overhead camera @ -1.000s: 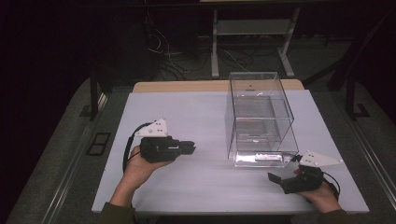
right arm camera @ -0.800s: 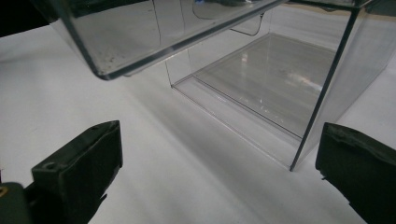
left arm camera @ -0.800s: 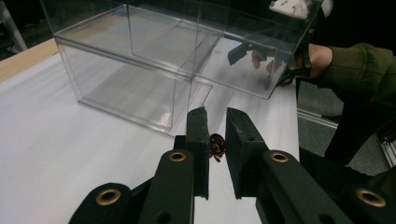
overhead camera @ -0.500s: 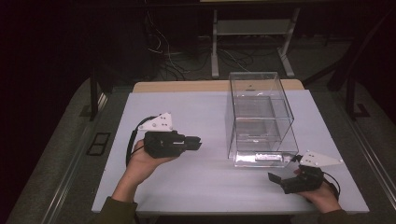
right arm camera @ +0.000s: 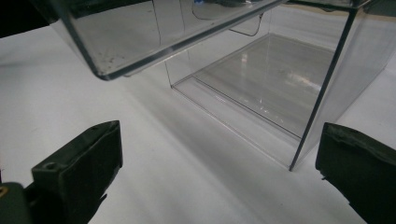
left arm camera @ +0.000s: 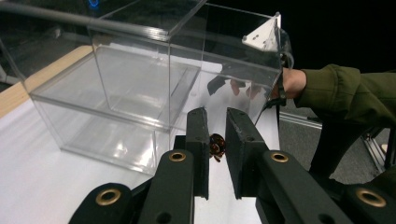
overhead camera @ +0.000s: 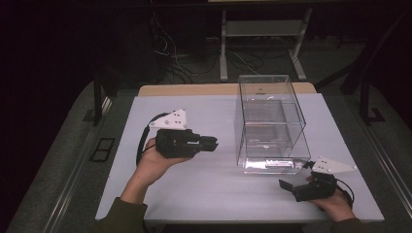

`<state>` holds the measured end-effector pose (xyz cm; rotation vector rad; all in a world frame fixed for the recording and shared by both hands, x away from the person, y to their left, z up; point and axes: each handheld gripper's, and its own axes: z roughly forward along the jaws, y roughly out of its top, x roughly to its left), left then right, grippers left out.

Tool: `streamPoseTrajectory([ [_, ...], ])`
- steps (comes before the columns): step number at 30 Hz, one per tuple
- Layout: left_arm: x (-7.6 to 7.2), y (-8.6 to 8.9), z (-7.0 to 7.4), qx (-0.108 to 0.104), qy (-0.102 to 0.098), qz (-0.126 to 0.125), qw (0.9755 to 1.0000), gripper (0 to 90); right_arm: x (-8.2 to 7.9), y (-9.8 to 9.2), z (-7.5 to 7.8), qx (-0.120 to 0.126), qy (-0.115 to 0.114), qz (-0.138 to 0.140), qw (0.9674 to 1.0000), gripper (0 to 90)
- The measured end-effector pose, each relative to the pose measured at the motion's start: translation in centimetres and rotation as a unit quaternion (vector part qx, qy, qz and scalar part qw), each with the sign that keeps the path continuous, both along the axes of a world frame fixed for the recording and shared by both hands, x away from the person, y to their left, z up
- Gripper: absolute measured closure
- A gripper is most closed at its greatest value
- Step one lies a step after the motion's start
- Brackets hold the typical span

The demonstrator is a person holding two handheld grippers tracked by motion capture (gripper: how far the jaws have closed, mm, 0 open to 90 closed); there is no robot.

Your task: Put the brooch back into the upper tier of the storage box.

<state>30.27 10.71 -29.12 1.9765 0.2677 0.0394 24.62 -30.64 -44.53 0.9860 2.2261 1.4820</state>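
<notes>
Small dark round object (left arm camera: 216, 144) pinched between nearly closed jaws of left gripper (overhead camera: 206, 143), held above table (overhead camera: 214, 194), left of clear box (overhead camera: 272, 121). Looks light, hard, likely slippery; pinch across its middle. Right gripper (overhead camera: 291, 187) spread wide, empty, near box's front corner.

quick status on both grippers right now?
Left gripper: closed on a small dark brown object; what it is cannot be told.
Right gripper: open, holding nothing.
</notes>
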Motion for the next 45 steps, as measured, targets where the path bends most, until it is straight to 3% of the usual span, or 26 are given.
streamPoseTrajectory([
  [16,0.5,-2.2,2.3,0.002,-0.02,-0.027,0.9994,78.8,0.0,0.0,0.0,0.001,0.001,0.0,1.0,0.4],
  [18,0.5,-2.7,2.4,-0.004,-0.016,-0.026,0.9995,78.8,0.0,0.0,0.0,0.001,0.001,0.0,1.0,0.4],
  [27,1.0,-4.5,3.1,0.009,-0.024,-0.043,0.9987,78.7,0.0,-0.1,0.0,0.002,0.001,-0.001,1.0,0.4],
  [29,1.0,-5.0,3.1,0.002,-0.019,-0.04,0.999,78.7,0.0,-0.1,0.0,0.003,0.002,-0.001,1.0,0.4],
  [30,1.2,-5.0,3.1,0.01,-0.024,-0.047,0.9986,78.7,0.0,-0.1,0.0,0.003,0.002,-0.001,1.0,0.4],
  [37,1.4,-6.5,3.3,0.013,-0.023,-0.057,0.9981,78.8,0.0,-0.1,0.0,0.003,0.002,-0.001,1.0,0.4],
  [45,1.7,-8.2,3.2,0.032,-0.029,-0.069,0.9967,78.8,-0.1,-0.1,0.0,0.003,0.002,-0.001,1.0,0.4],
])
